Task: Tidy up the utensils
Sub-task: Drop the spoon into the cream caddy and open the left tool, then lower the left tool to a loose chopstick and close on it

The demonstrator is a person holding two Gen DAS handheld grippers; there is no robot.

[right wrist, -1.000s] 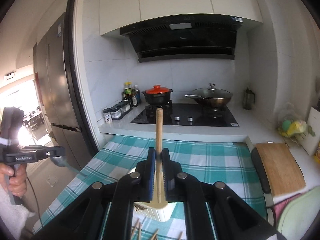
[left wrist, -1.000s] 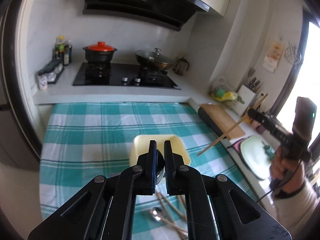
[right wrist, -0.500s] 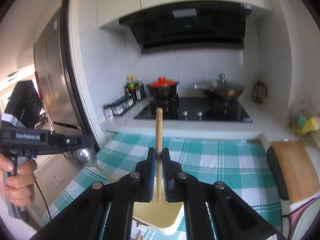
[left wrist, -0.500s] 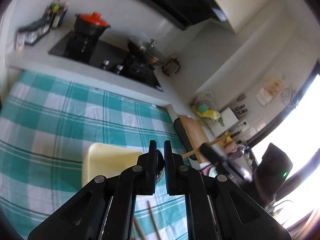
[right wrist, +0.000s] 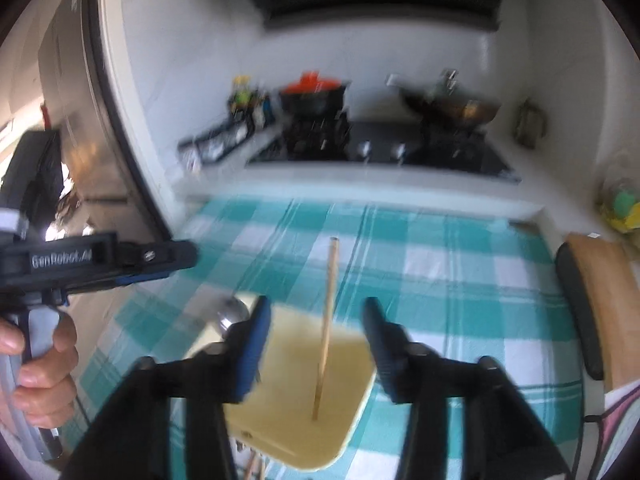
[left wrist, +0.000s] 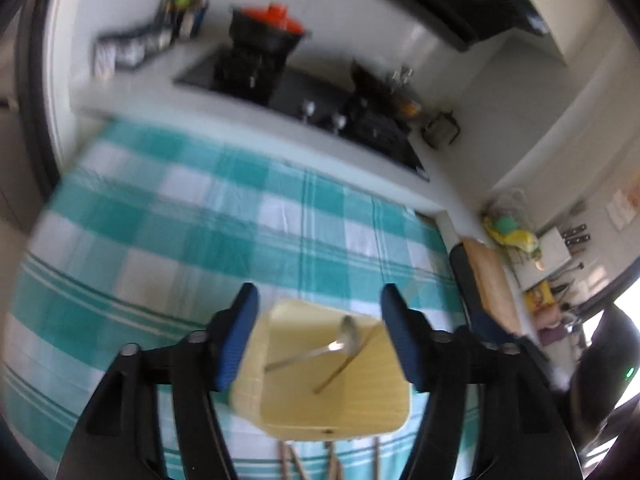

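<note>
Yellow tray (left wrist: 280,412) sits low centre of frame on teal checked cloth (left wrist: 180,240). Spoon (left wrist: 320,350) and chopstick (left wrist: 346,362) inside tray, crossing. Left gripper (left wrist: 320,340) above tray, jaws just opening wide, nothing between pads. Right gripper (right wrist: 316,348) likewise just opening, partly spread; chopstick (right wrist: 326,320) stands free between jaws, tip down in tray (right wrist: 288,432), no pad touching. More chopsticks (left wrist: 292,460) on cloth at bottom edge. Stove (right wrist: 380,152), red-lidded pot (right wrist: 312,88) blurred at top.
</note>
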